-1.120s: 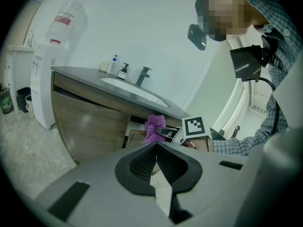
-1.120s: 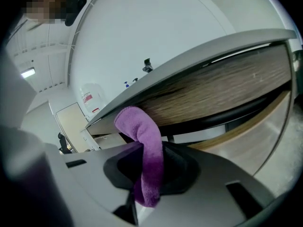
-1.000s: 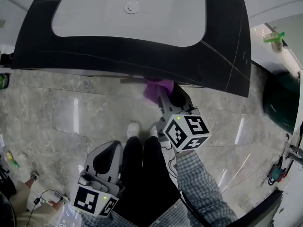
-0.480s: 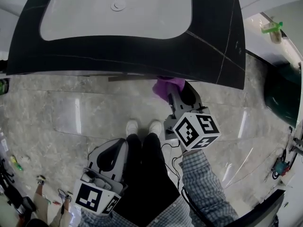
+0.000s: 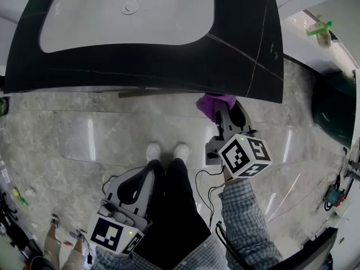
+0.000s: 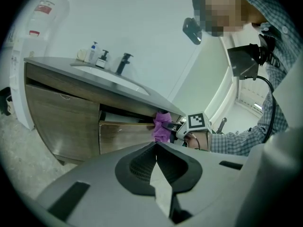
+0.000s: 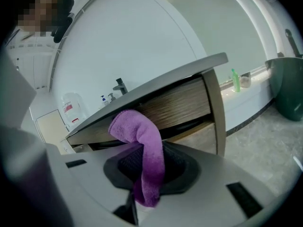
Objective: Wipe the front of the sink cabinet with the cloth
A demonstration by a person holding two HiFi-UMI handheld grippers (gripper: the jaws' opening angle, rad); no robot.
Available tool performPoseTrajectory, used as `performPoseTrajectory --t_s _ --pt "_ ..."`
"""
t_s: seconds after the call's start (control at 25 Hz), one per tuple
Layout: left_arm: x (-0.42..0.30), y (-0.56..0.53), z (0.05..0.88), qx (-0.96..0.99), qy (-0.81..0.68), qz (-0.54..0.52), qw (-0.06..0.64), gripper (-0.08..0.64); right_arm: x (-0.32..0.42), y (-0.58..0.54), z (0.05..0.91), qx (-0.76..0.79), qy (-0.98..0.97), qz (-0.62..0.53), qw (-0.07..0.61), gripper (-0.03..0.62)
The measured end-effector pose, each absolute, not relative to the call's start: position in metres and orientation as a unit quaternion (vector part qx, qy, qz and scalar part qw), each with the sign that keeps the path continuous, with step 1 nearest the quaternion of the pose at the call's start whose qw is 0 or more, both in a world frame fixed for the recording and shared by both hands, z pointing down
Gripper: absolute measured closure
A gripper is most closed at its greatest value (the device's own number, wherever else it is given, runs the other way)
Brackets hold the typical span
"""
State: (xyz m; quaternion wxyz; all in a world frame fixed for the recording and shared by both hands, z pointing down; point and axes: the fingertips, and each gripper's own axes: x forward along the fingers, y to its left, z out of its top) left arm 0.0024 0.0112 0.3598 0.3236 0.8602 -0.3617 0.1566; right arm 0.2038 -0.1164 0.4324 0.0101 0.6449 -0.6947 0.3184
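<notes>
Your right gripper (image 5: 228, 112) is clamped on the purple cloth (image 5: 214, 101). The right gripper view shows the cloth pinched between the jaws, one end hanging below them and the other bunched above. That bunched end is pressed to the wood front of the sink cabinet (image 7: 180, 105), just under the overhanging edge of the black countertop (image 5: 242, 66). The contact sits towards the cabinet's right-hand end, close to the upright side panel (image 7: 218, 115) that closes off that end.

From the left gripper view, the cloth meets the top edge of a drawer front (image 6: 123, 136), with a dark gap between the drawer and the countertop above it. A second wood panel (image 6: 61, 122) runs on beyond the drawer towards the far end of the cabinet.

Your left gripper (image 5: 138, 179) hangs low by your left leg, jaws drawn together with nothing between them, well apart from the cabinet.

The grey stone floor (image 5: 84, 134) lies bare along the whole cabinet front, giving you room either way. Your white shoes (image 5: 153, 151) stand a little back from the countertop's edge, left of the cloth. Past the cabinet's right end there is a strip of floor and then a dark green bin (image 5: 334, 114) near a pale ledge. The white basin (image 5: 140, 16) sits inside the countertop above, set back from the front edge.
</notes>
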Motion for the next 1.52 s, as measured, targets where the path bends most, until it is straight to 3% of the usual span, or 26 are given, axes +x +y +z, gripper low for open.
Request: performPoseTrajectory --t_s 0.76,1.0,1.52 --pt "0.035 0.023 0.357 0.871 -0.334 0.165 0.319 0.549 0.299 -0.096 0.434 0.692 -0.661 0.289 0.017 0.515" --pt "0.043 0.027 0.358 0.875 -0.324 0.168 0.319 0.549 0.318 -0.082 0.436 0.693 -0.669 0.264 0.055 0.515" --pt "0.040 0.030 0.366 0.875 -0.317 0.176 0.322 0.549 0.361 -0.048 0.474 0.767 -0.576 0.280 0.046 0.515"
